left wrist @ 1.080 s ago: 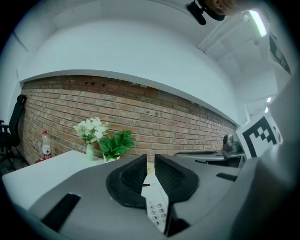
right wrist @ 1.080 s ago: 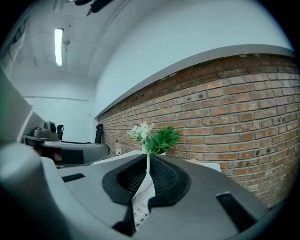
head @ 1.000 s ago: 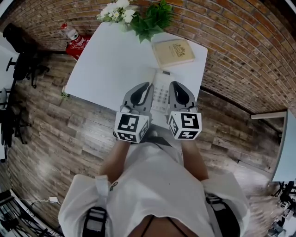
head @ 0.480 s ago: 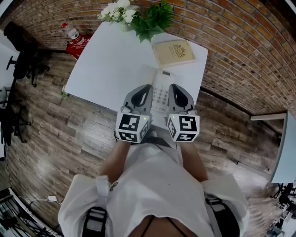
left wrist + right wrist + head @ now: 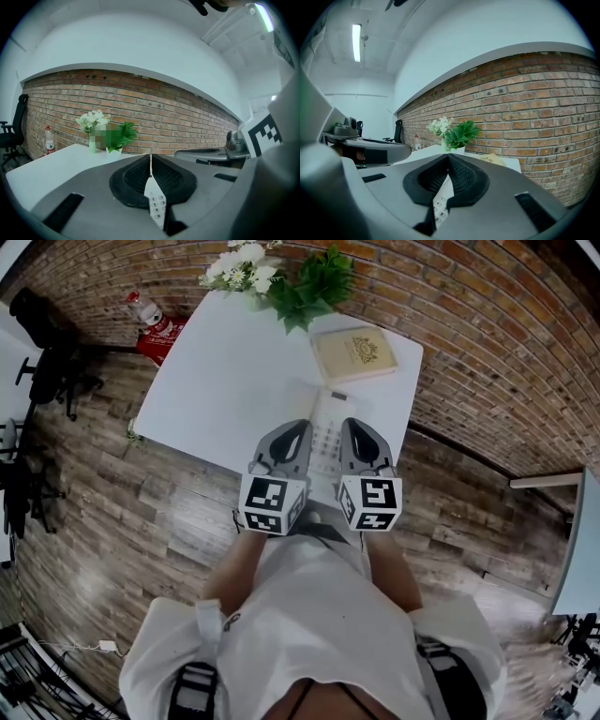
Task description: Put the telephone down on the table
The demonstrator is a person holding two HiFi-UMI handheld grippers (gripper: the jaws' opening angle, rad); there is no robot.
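A white telephone (image 5: 326,432) with a keypad lies flat on the white table (image 5: 225,371), near its front edge. My left gripper (image 5: 298,427) sits along its left side and my right gripper (image 5: 349,426) along its right side, both pointing away from me. In the left gripper view the jaws of my left gripper (image 5: 150,161) meet at the tips, and the telephone (image 5: 156,204) shows below them. My right gripper (image 5: 448,159) is likewise shut, with the telephone's keys (image 5: 442,204) visible under it. Neither gripper holds anything.
A beige book (image 5: 353,352) lies at the table's far right. White flowers (image 5: 239,263) and a green plant (image 5: 314,282) stand at the far edge against the brick wall. A red bag with a bottle (image 5: 155,324) and a black chair (image 5: 42,343) are on the wooden floor at left.
Both grippers stay beside the telephone, hardly moved. The head view has shifted slightly.
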